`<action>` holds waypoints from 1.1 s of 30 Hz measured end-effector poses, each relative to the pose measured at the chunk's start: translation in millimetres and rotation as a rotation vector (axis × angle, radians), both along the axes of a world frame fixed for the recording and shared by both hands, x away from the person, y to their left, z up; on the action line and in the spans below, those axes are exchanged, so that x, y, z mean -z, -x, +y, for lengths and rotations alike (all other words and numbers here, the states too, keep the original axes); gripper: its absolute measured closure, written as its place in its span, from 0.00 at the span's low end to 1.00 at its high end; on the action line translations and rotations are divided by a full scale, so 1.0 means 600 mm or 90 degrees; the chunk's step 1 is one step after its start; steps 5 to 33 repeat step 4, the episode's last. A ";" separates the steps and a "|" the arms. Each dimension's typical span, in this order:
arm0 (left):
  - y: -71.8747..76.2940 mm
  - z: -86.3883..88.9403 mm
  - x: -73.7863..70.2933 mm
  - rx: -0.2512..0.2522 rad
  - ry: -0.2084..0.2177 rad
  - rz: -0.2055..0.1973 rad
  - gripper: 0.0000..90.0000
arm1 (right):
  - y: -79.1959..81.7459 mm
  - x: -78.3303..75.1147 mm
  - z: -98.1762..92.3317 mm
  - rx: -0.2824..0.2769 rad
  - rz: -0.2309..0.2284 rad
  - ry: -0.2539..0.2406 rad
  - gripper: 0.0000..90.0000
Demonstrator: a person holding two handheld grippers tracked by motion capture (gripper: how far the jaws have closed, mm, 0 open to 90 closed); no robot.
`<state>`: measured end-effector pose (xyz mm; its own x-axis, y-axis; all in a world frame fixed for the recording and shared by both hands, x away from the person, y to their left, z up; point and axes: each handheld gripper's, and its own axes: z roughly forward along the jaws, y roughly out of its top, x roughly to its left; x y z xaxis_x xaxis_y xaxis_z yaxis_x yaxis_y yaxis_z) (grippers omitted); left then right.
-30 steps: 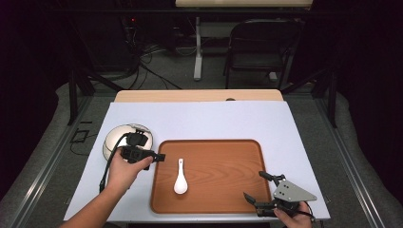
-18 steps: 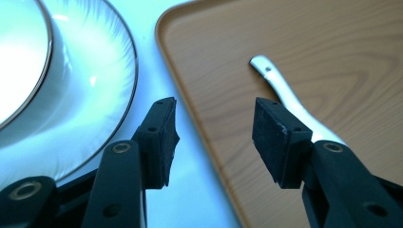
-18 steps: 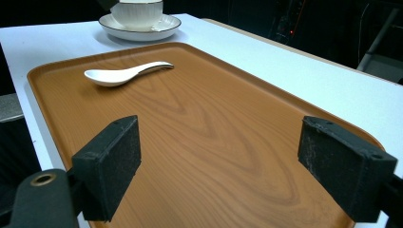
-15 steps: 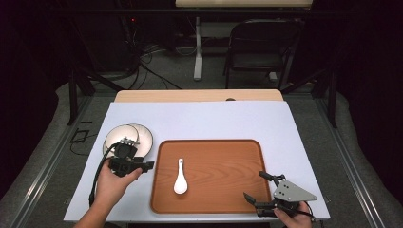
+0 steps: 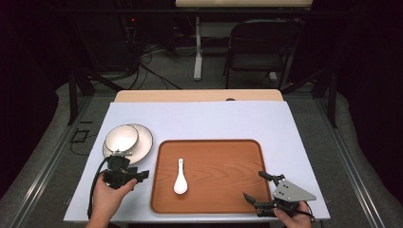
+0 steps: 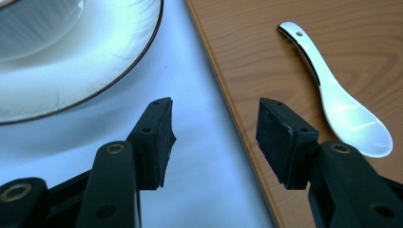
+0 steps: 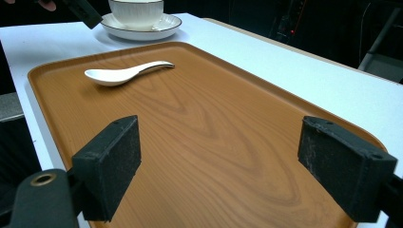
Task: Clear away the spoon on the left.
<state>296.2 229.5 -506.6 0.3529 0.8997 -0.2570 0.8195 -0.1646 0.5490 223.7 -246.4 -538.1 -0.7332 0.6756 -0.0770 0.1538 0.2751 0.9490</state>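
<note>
A white ceramic spoon (image 5: 180,178) lies on the left part of a brown wooden tray (image 5: 223,156), bowl end towards me. A white bowl (image 5: 121,137) sits on a white plate (image 5: 142,142) left of the tray. My left gripper (image 5: 141,175) is open and empty, low over the white table between plate and tray. In the left gripper view its jaws (image 6: 214,128) straddle the tray's left edge (image 6: 223,90), with the spoon (image 6: 332,95) to the right and the plate (image 6: 71,71) ahead. My right gripper (image 5: 255,185) is open and empty over the tray's near right corner, facing the spoon (image 7: 123,73).
The white table top (image 5: 199,118) carries the tray and dishes; a wooden strip (image 5: 190,95) runs along its far edge. Beyond it stand a dark folding chair (image 5: 261,52) and cables on the floor. The right gripper view shows bowl (image 7: 136,12) and plate (image 7: 161,26) past the tray.
My left gripper has drawn back from beside the bowl towards the table's near edge, leaving bowl and plate uncovered. The right gripper and the spoon have stayed put.
</note>
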 end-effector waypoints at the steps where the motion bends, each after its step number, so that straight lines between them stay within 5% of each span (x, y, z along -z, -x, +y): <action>1: 0.001 0.002 0.003 -0.003 0.013 0.002 0.52 | 0.000 0.000 0.000 0.000 -0.001 0.001 0.16; 4: 0.003 0.003 0.008 -0.006 0.049 0.011 0.54 | -0.001 0.001 0.000 0.002 0.002 -0.001 0.16; 33: 0.003 0.003 0.008 -0.006 0.049 0.011 0.54 | -0.001 0.001 0.000 0.002 0.002 -0.001 0.16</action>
